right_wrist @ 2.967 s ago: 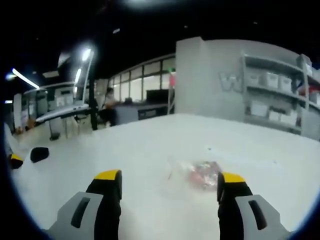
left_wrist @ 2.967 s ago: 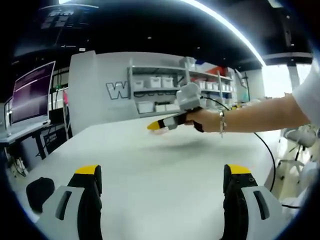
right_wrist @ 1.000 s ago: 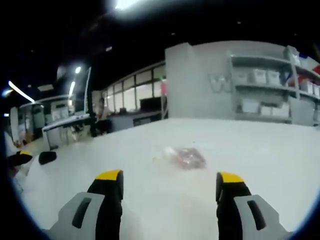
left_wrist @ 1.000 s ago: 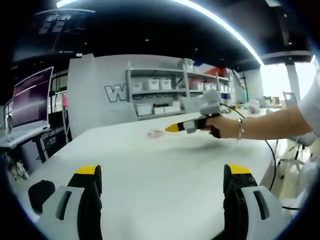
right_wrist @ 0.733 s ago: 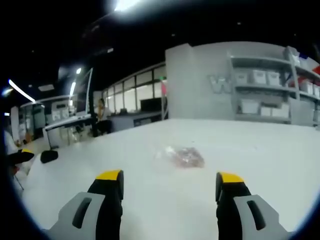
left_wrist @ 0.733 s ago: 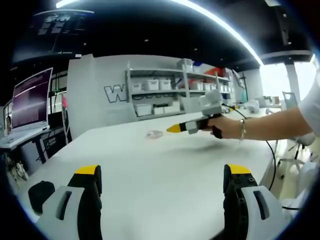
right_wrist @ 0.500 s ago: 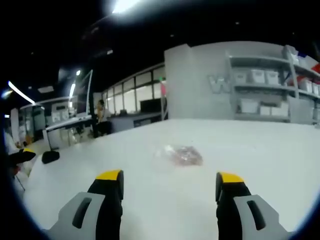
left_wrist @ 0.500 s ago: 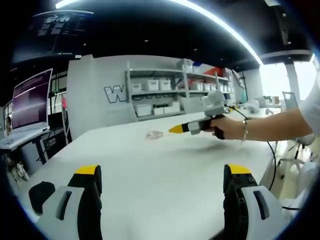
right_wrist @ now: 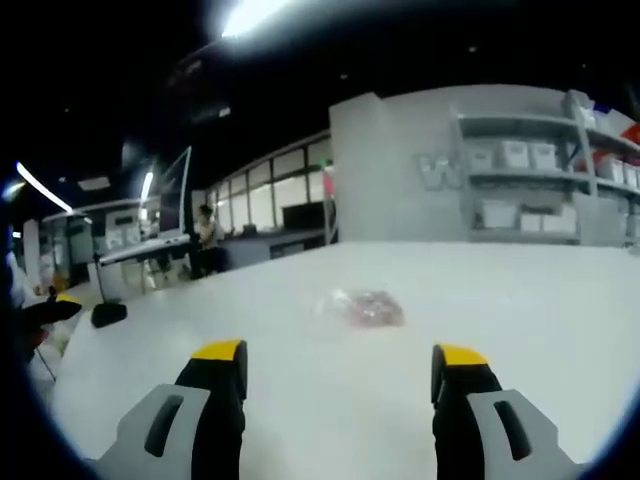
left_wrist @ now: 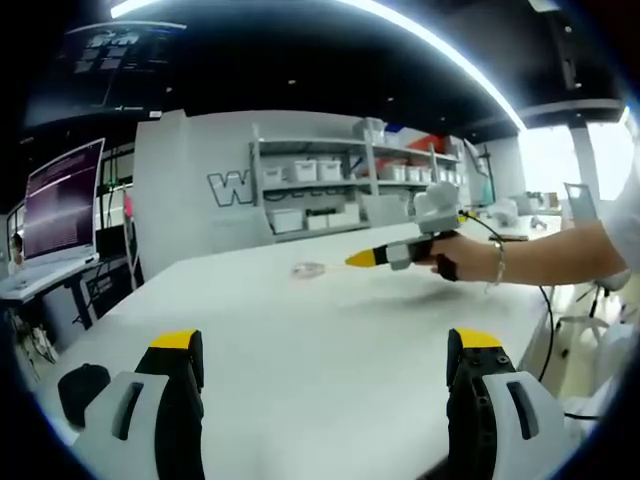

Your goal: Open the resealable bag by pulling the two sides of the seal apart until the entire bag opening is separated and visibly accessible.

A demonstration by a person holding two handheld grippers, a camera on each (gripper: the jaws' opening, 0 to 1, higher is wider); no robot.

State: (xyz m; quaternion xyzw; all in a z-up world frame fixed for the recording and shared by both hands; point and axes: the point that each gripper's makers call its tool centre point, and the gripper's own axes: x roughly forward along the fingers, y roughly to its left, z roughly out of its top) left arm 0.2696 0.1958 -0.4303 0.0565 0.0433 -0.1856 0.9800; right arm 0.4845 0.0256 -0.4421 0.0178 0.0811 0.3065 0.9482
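The white tabletop [right_wrist: 520, 330] is stretching wide and bare around the resealable bag [right_wrist: 362, 307], which is lying flat near its middle, clear plastic with reddish contents. The right tool [right_wrist: 337, 372] is hovering well short of it, jaws spread wide. The left tool [left_wrist: 325, 360] is likewise gaping, holding nothing.

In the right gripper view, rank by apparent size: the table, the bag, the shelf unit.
1. Table: largest by far.
2. Shelf unit: stands far back, so its true size is unsure.
3. Bag: smallest, lying ahead of the open right gripper.
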